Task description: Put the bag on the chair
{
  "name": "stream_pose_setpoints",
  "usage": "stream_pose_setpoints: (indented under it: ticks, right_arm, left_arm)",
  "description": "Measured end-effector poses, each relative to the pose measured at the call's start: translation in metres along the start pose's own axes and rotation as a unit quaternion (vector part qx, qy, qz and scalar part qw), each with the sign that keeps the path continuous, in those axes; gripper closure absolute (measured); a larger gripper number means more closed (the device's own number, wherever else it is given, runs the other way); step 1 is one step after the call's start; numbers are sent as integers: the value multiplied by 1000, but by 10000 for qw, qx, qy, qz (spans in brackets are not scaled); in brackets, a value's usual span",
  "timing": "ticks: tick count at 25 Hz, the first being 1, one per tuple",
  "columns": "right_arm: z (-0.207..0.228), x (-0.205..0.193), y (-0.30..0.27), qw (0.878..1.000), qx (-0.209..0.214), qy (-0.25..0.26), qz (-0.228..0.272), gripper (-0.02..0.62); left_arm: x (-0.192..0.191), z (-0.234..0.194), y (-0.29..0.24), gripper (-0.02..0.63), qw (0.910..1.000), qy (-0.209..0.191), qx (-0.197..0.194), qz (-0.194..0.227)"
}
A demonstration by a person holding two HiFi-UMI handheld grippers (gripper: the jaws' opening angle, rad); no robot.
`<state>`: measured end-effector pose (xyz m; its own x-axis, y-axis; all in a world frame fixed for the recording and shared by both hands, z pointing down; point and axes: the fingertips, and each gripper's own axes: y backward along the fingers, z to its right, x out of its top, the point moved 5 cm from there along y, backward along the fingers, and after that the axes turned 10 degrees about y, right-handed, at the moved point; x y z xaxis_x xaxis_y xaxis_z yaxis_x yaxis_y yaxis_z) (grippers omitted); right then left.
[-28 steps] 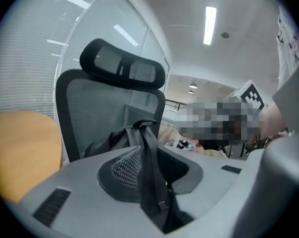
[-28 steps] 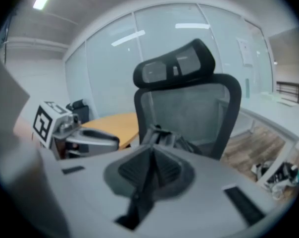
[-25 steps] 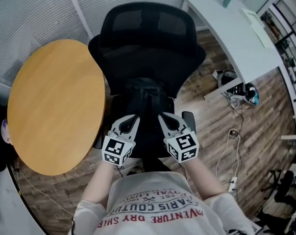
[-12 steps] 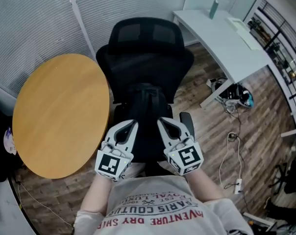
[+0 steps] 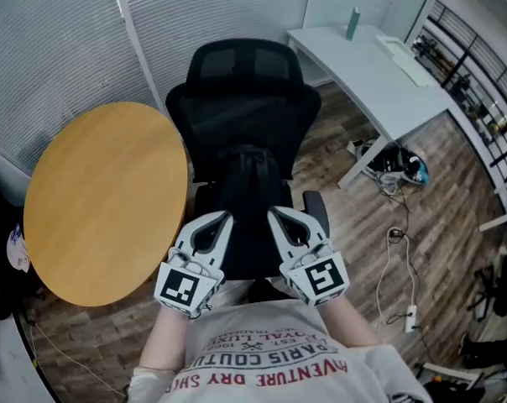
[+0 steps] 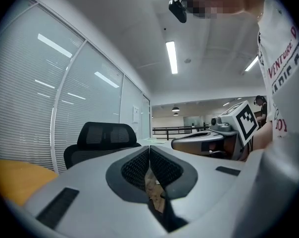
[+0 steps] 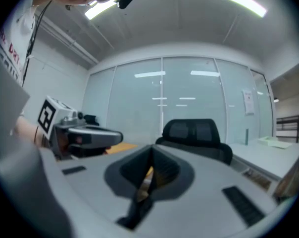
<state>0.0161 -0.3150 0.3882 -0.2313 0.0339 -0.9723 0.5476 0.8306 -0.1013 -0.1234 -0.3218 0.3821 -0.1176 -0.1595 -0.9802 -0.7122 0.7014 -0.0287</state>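
A black office chair [image 5: 245, 82] stands ahead of me, its mesh back also in the left gripper view [image 6: 107, 135] and the right gripper view [image 7: 191, 133]. A black bag [image 5: 249, 196] hangs upright over the seat, between my two grippers. My left gripper [image 5: 220, 218] is at the bag's left side with its jaws shut, and a dark strap [image 6: 167, 214] runs down from between them. My right gripper [image 5: 274, 215] is at the bag's right side, also shut, with a dark strap [image 7: 134, 207] trailing from its jaws. The seat under the bag is mostly hidden.
A round wooden table [image 5: 102, 200] stands close at the chair's left. A white desk [image 5: 379, 65] with a bottle is at the back right, with cables and a power strip [image 5: 396, 242] on the wood floor below it. Window blinds run behind the chair.
Both grippers and the bag have drawn slightly back towards me and lower in the view. The chair now shows a little farther away.
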Motion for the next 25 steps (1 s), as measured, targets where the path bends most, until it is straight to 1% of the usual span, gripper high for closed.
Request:
stream_pose_setpoints:
  ticks: [3,7,11,13,17,25]
  right_arm:
    - [-1,-1,2,10000,-6,15,-41,569]
    - [-1,-1,3,10000,4,28,-18,569]
    - [-1,0,5,9999,18,48,-131,569]
    - [0,0,3,9999,9,90,-132,569]
    - [0,-1,3,9999,26,48,-139,569]
    - [8,-4,-2,9999,-20,60,-135,569]
  left_arm:
    - [2,2,1,573,10000,-25,-57,4]
    - [0,7,-1,573,9999,-50,-70,-101]
    - [0,9,-4,573,9998,-3,-68,-173]
    - [-2,8,-6,572,9997,-52,-77,-227]
    - [-5,7,-10,572,9996,-53,-128,-250]
    - [-7,-3,-19,573,9990,81,115,-417]
